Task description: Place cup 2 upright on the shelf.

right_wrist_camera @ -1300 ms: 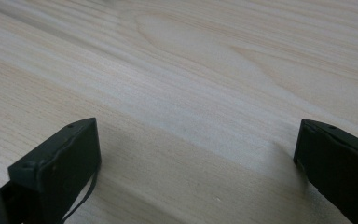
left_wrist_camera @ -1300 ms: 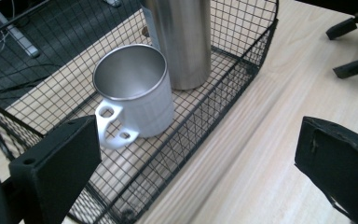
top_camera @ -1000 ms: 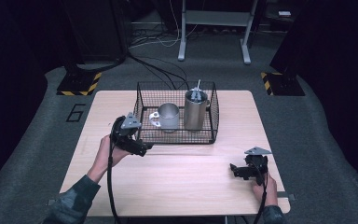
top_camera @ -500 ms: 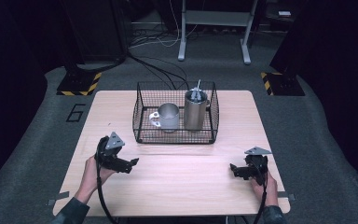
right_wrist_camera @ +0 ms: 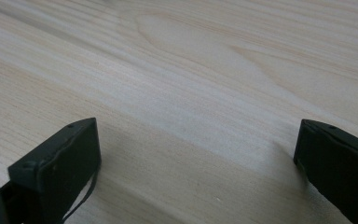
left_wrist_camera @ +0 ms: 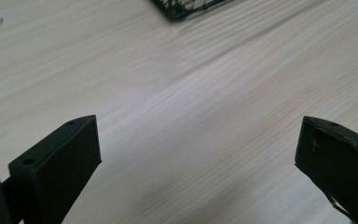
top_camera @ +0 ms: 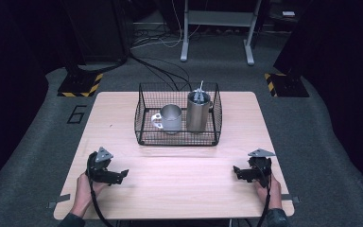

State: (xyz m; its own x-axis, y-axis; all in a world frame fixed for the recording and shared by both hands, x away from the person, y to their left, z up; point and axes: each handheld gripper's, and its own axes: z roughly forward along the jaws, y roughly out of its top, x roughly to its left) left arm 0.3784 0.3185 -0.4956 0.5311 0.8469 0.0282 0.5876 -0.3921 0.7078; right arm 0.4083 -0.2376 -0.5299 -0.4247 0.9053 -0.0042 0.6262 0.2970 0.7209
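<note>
A black wire basket stands at the middle back of the wooden table. Inside it a steel mug with a white handle sits left of a taller steel tumbler with a lid. My left gripper rests low over the table's front left, open and holding nothing. My right gripper rests at the front right, also open and empty. In the left gripper view the gripper has wide-apart jaws over bare wood, with a basket corner at the top. The right gripper likewise spans bare wood.
Grey carpet surrounds the table. A metal stand and cables lie beyond the far edge. Yellow-black striped blocks sit on the floor at the back left and back right.
My left gripper has drawn back from beside the basket's left front to the table's front left. The right gripper has stayed in place.
</note>
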